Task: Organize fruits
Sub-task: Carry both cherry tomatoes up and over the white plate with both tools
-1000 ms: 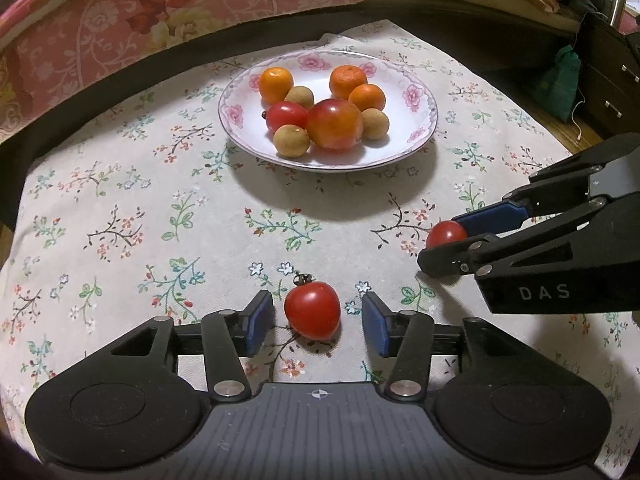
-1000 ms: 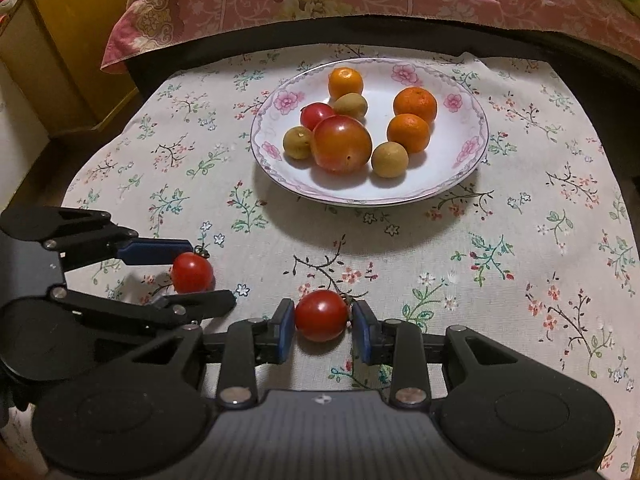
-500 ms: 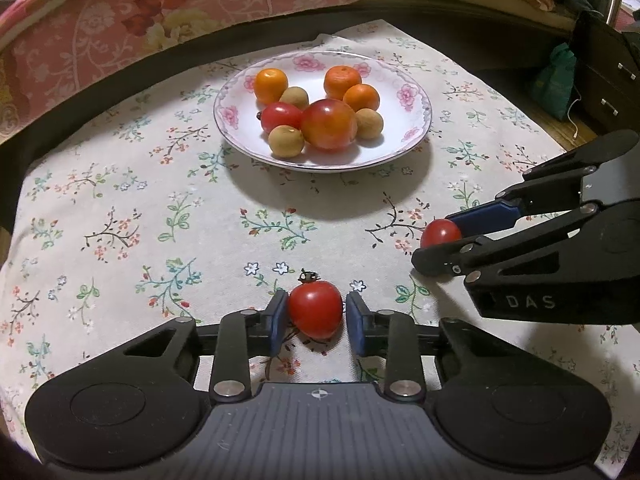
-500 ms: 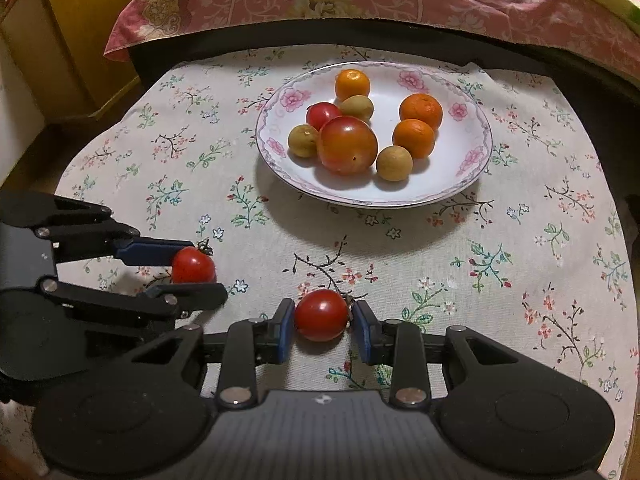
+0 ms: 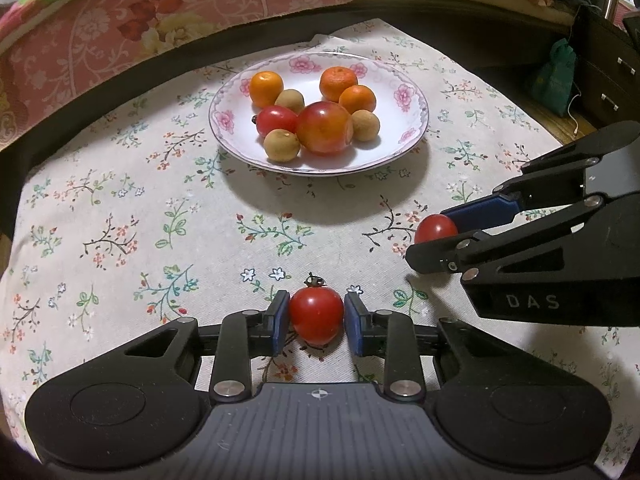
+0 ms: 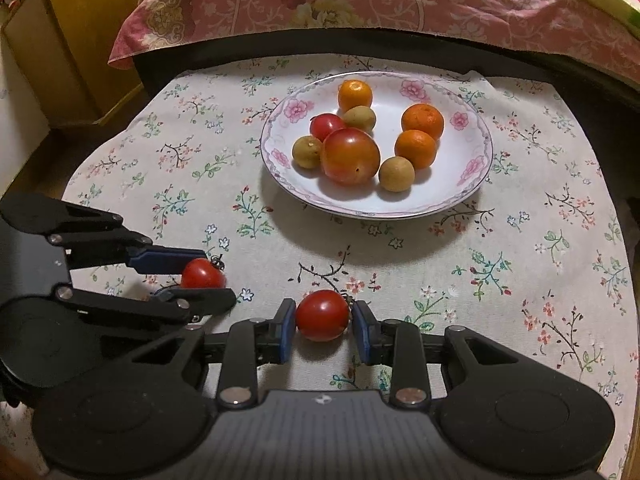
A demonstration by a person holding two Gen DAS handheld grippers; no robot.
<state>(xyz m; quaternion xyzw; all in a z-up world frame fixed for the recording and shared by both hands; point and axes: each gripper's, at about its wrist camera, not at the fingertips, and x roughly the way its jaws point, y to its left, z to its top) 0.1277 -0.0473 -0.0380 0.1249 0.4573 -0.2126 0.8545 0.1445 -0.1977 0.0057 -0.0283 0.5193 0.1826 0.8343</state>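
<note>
My left gripper (image 5: 316, 316) is shut on a small red tomato (image 5: 316, 314) just above the flowered tablecloth. My right gripper (image 6: 323, 318) is shut on a second small red tomato (image 6: 322, 314). Each shows in the other's view: the right gripper (image 5: 440, 236) with its tomato (image 5: 434, 229) at the right, the left gripper (image 6: 200, 274) with its tomato (image 6: 202, 274) at the left. A white flowered plate (image 5: 404, 92) (image 6: 468, 168) farther back holds tangerines, a large tomato (image 5: 325, 128), a small tomato and brown round fruits.
The tablecloth (image 5: 120, 220) covers a small table. A bed with a pink floral cover (image 5: 120, 20) lies right behind it. A dark drawer unit (image 5: 608, 72) stands at the far right, a yellow cabinet (image 6: 72, 32) at the far left.
My left gripper has closed on its tomato, which lay between open fingers a second ago. Both grippers have lifted and drawn back slightly from the plate. The right has stayed shut on its tomato.
</note>
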